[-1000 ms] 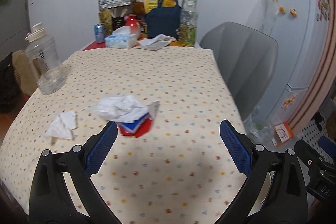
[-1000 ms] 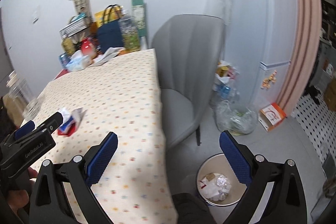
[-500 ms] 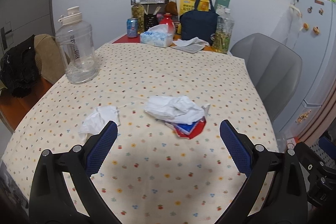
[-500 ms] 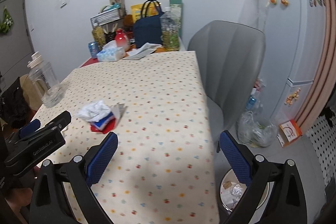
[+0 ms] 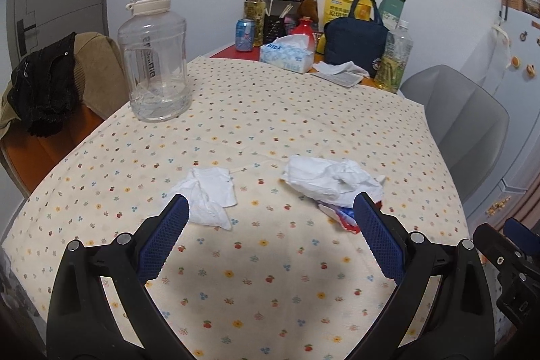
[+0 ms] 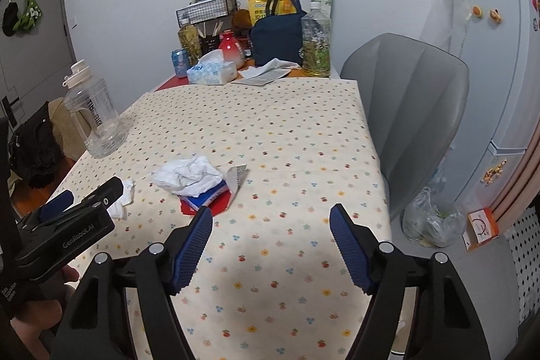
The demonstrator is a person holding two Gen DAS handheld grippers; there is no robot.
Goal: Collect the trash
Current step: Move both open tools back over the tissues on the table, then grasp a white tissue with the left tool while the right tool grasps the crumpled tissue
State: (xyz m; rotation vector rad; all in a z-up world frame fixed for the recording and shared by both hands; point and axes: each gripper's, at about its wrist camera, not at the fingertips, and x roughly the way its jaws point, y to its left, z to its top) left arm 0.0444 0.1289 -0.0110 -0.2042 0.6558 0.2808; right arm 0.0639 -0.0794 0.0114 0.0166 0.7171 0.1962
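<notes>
A small crumpled white tissue (image 5: 211, 196) lies on the dotted tablecloth (image 5: 270, 130) just beyond my left gripper's left finger. A larger crumpled tissue (image 5: 329, 177) lies on a red and blue wrapper (image 5: 341, 218) by its right finger. My left gripper (image 5: 270, 218) is open and empty above the table. My right gripper (image 6: 271, 225) is open and empty, with the large tissue (image 6: 187, 174) and wrapper (image 6: 206, 201) ahead to its left. The small tissue (image 6: 123, 199) is partly hidden behind the left gripper's body (image 6: 64, 231).
A big clear water jug (image 5: 155, 56) stands at the table's left. A tissue box (image 5: 287, 54), can, bottles and a navy bag (image 5: 354, 43) crowd the far end. A grey chair (image 6: 411, 103) and a plastic bag (image 6: 432, 221) are on the right, by the fridge (image 6: 489, 56).
Both grippers swung left toward the table. The trash bin on the floor has left the right wrist view. The tissues now lie just ahead of the left gripper's fingers.
</notes>
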